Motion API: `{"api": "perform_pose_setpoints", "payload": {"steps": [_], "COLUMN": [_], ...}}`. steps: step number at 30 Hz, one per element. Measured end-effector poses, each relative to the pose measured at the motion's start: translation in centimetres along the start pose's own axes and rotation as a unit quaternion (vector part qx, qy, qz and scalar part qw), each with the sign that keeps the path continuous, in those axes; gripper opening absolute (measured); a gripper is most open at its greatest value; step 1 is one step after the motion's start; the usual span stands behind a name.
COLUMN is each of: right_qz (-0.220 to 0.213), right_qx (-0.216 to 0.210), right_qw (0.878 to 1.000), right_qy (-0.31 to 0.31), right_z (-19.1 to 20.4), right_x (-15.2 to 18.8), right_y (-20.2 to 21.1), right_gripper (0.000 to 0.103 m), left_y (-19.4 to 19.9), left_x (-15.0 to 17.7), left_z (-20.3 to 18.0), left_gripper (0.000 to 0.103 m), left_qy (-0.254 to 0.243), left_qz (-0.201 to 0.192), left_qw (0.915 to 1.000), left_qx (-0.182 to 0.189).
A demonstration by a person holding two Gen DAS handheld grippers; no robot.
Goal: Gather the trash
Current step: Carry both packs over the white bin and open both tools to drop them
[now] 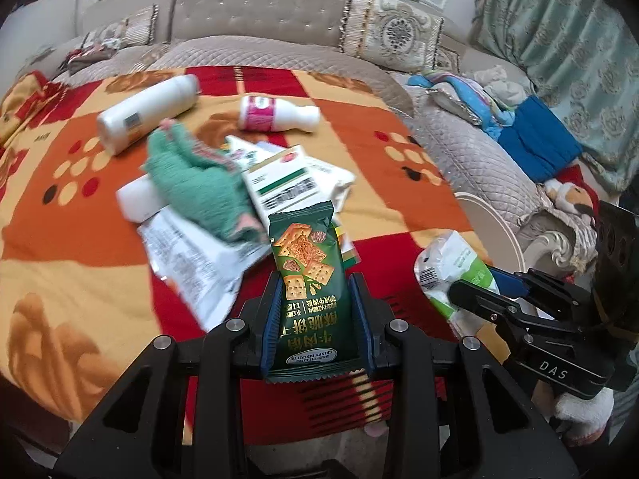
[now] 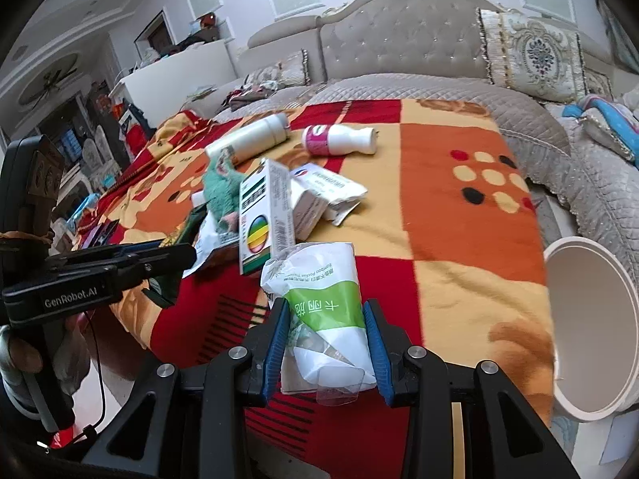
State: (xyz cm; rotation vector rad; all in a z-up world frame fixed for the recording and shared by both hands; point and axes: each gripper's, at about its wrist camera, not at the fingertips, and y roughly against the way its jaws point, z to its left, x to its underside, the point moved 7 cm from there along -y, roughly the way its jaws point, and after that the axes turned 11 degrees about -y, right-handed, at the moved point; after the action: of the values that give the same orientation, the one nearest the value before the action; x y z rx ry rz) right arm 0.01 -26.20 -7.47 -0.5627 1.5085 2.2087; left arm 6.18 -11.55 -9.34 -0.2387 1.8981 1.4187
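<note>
Left wrist view: left gripper (image 1: 317, 311) clamps green biscuit packet (image 1: 309, 279), long axis running along the fingers, far end pointing out over the patterned blanket (image 1: 399, 183) toward the remaining litter pile. Right gripper (image 2: 325, 335) pinches white-and-green tissue pack (image 2: 323, 303), also lengthwise, left of white bin (image 2: 591, 319). Risk: loose film on both packs is slippery, so 1 could slip out before the bin.
</note>
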Motion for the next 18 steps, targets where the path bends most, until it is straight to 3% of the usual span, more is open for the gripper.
{"api": "perform_pose_setpoints", "payload": {"steps": [18], "right_qz": [-0.031], "right_qx": [0.042], "right_qw": [0.997], "right_qy": [-0.054], "right_z": [-6.7], "right_x": [-1.4], "right_y": [2.7], "right_gripper": [0.037], "left_y": [-3.8], "left_x": [-3.7], "left_z": [-6.7], "left_gripper": [0.03], "left_qy": [-0.061], "left_qz": [0.006], "left_qw": [0.9979], "left_qx": [0.022]}}
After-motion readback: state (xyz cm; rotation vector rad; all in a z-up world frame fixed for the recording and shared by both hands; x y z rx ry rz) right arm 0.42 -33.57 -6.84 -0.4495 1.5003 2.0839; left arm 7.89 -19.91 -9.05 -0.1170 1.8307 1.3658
